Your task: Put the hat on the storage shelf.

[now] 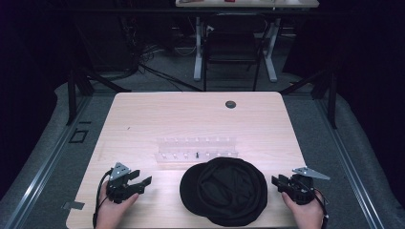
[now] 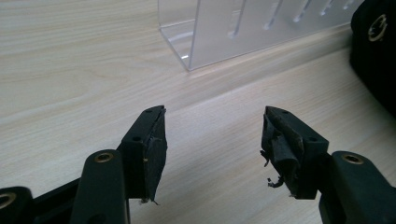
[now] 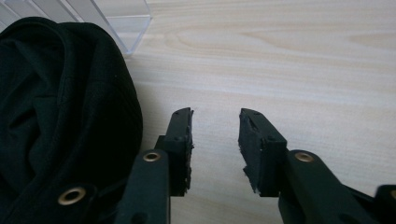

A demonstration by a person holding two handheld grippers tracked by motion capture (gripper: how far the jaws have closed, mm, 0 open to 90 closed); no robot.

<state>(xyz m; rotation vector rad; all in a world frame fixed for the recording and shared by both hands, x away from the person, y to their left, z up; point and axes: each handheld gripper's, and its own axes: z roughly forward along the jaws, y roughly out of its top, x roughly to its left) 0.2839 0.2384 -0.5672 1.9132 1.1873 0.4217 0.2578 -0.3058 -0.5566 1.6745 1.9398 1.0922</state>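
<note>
The tabletop (image 1: pixel 143 119) is a pale wood-grain surface with a small round dark fitting (image 1: pixel 230 104) set near its far edge. Most of it is bare, which leaves working room around the items grouped at the near side.

The black cap (image 1: pixel 223 190) is the item in hand. It lies upside down near the front edge, between the two grippers, with its hollow facing up and its brim toward the left. Judged from this position, it sits within equal reach of both hands. A brass eyelet on its crown is visible in the left gripper view; folds inside the hollow are too dark to read.

The clear acrylic rack (image 1: pixel 197 150) stands just behind the cap, its slotted face toward the person. One small dark item sits in it; its identity cannot be made out.

The left gripper (image 1: pixel 141 183) rests low on the tabletop, well to the left of the cap and angled toward it. Its fingers (image 2: pixel 152 149) stand wide apart and hold nothing; bare wood shows between them. Frayed tape hangs from the pad facing.

The right gripper (image 1: pixel 278 182) sits just beside the cap's right edge without touching it. Its fingers (image 3: pixel 180 144) are partly open and empty. The person's hands are cut off at the bottom of the high view.
</note>
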